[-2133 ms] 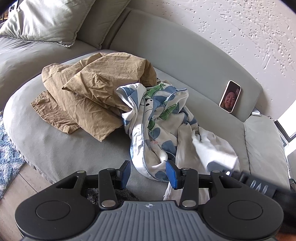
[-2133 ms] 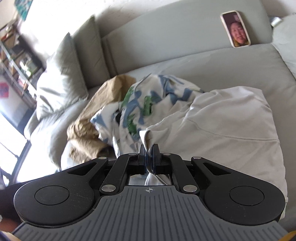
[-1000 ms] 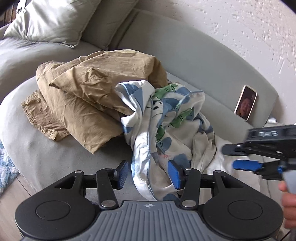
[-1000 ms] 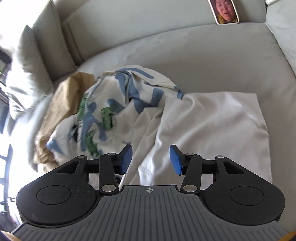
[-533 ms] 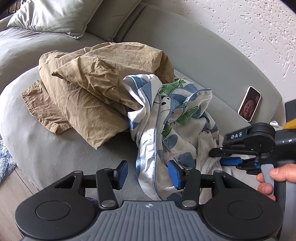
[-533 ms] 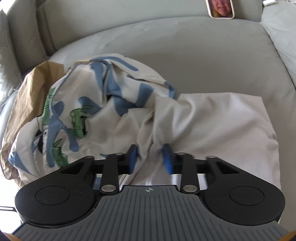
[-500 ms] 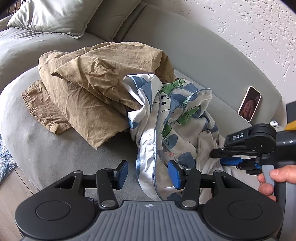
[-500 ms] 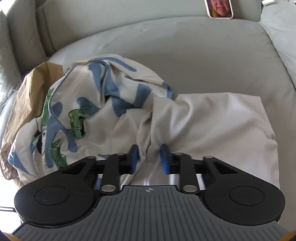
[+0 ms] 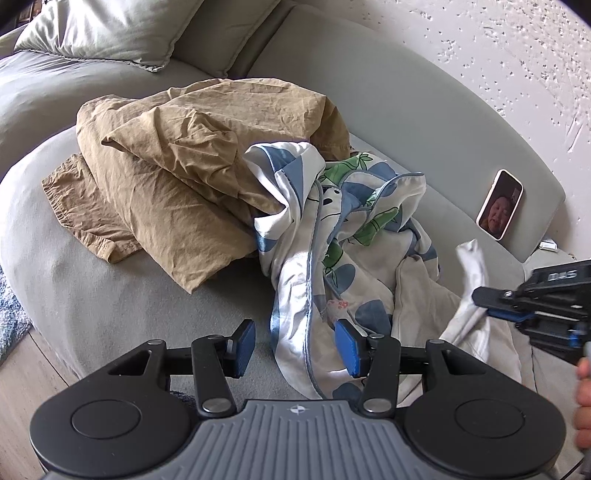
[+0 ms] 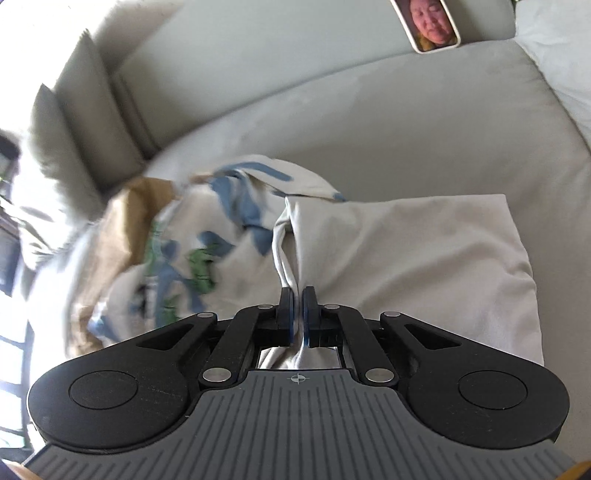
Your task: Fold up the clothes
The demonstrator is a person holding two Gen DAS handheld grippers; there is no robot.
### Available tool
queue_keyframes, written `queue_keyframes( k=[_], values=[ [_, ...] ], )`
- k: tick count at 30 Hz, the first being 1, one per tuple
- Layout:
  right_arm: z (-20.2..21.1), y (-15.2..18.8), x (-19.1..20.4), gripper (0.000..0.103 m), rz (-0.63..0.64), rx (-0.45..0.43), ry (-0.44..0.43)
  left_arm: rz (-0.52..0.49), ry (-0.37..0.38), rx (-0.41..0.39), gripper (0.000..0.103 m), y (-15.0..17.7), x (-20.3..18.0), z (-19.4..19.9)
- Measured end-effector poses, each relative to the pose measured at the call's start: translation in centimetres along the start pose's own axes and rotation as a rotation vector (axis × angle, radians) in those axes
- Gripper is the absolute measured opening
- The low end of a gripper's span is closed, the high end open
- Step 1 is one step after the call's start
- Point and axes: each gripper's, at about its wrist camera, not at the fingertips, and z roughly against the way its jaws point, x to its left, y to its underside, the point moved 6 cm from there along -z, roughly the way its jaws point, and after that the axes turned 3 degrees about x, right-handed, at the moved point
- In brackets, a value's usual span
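With the right tool (image 10: 298, 295) pinched on the white shirt (image 10: 406, 258) on the sofa (image 10: 369, 118) and the left tool (image 9: 295, 345) wide open, lifting may drag the overlapping print cloth (image 9: 332, 236) along.

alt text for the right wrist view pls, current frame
The right hand-held gripper is shut on a bunched edge of a plain white garment lying on a grey sofa. To its left sit a motion-blurred blue-and-green printed cloth and a tan garment; a phone showing a face leans on the backrest.
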Motion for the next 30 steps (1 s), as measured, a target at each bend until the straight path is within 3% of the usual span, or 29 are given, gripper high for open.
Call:
queue_keyframes(
  k=[7,13,14,18,23,30],
  values=[
    [-0.7,-0.3,2.0,0.004,0.014,0.076,-0.048,-0.003,-0.01,0.0,0.046,0.1,-0.1,0.0],
    [-5.0,0.2,3.4,0.007,0.07,0.147,0.018,0.007,-0.007,0.01,0.046,0.0,0.0,-0.1],
    [-5.5,0.3,3.4,0.02,0.068,0.156,0.02,0.01,-0.005,0.014,0.046,0.0,0.1,-0.2],
    [-4.5,0.7,3.9,0.048,0.096,0.141,0.014,0.027,0.001,0.023,0.046,0.1,0.3,-0.2],
    [0.8,2.0,4.2,0.051,0.175,0.083,0.01,0.024,-0.009,0.017,0.046,0.1,0.1,-0.1],
    [2.2,8.5,5.2,0.047,0.304,0.216,-0.054,0.074,-0.019,-0.003,0.046,0.1,0.7,0.4]
  ],
)
